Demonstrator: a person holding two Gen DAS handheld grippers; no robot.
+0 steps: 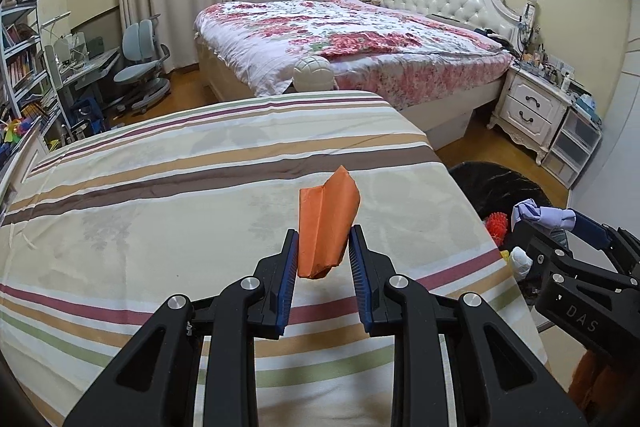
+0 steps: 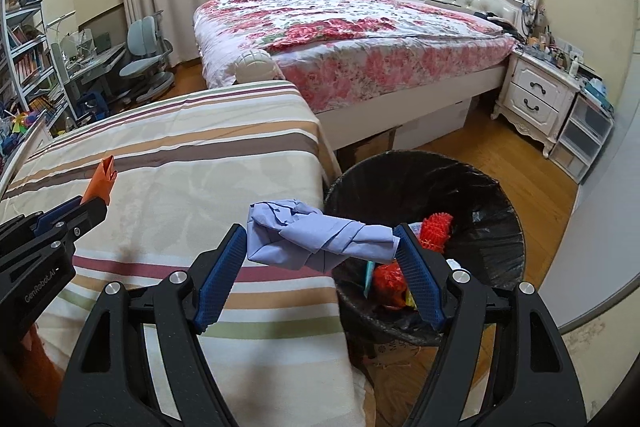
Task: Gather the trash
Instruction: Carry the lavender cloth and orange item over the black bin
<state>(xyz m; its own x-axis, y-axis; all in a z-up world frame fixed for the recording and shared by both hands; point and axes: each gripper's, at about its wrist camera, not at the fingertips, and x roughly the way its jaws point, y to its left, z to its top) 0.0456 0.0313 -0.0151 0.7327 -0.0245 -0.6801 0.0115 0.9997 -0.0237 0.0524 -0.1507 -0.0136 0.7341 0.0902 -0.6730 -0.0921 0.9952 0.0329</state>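
Note:
My left gripper [image 1: 323, 241] is shut on a folded orange paper [image 1: 326, 223], held above the striped bed cover [image 1: 160, 195]. In the right wrist view that orange paper [image 2: 102, 179] shows at the left edge. My right gripper [image 2: 322, 243] is shut on a crumpled lilac paper [image 2: 316, 235], gripped end to end between its blue pads, over the bed's right edge beside the bin. The lilac paper [image 1: 540, 214] also shows at the right of the left wrist view. A black-lined trash bin [image 2: 496, 239] stands on the floor to the right, holding red and white scraps.
A large bed with a floral quilt [image 2: 340, 39] stands behind, with a white nightstand [image 2: 536, 99] and plastic drawers [image 2: 588, 135] at its right. A desk, chair [image 1: 140, 67] and bookshelves fill the left. Wooden floor lies around the bin.

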